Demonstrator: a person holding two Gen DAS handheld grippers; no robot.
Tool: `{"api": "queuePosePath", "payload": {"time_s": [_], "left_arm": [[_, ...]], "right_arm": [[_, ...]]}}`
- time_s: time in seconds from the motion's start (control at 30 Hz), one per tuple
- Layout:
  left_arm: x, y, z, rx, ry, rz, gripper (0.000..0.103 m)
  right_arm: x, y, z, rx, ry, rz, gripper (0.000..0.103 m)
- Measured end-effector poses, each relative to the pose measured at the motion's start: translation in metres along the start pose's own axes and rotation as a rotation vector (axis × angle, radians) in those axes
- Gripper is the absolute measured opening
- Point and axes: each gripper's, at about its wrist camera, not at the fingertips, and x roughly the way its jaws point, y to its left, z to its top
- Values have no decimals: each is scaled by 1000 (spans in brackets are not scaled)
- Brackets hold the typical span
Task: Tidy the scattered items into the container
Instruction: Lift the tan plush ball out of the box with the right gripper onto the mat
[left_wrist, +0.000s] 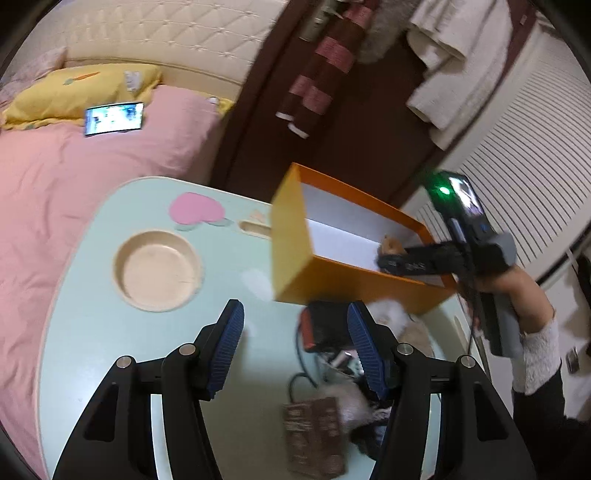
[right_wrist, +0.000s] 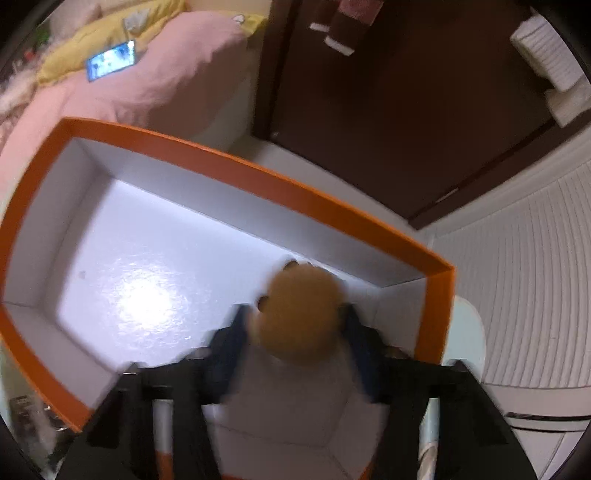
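An open orange box (right_wrist: 258, 184) with a white inside stands at the far right edge of the pale green table (left_wrist: 92, 314). A fuzzy tan plush toy (right_wrist: 303, 317), blurred, sits between the pads of the right gripper (right_wrist: 295, 328), which appear to press on its sides; it hangs inside the box near the right end wall, pointing steeply down. The left gripper (left_wrist: 295, 347) stands open with nothing between its pads, above the table's near part, beside a heap of small clutter (left_wrist: 332, 369).
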Motion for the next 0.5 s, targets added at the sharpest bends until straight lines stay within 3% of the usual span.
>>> {"api": "queuePosePath", "payload": {"time_s": [0.1, 0.3, 0.5], "left_arm": [[0, 2, 1, -7, 0, -2, 59], [4, 0, 2, 24, 7, -6, 59], [3, -3, 0, 30, 10, -9, 59]], "right_arm": [[-4, -7, -3, 24, -26, 36, 32], [-51, -27, -18, 118, -158, 236, 32], [-109, -24, -64, 117, -265, 475, 33]]}}
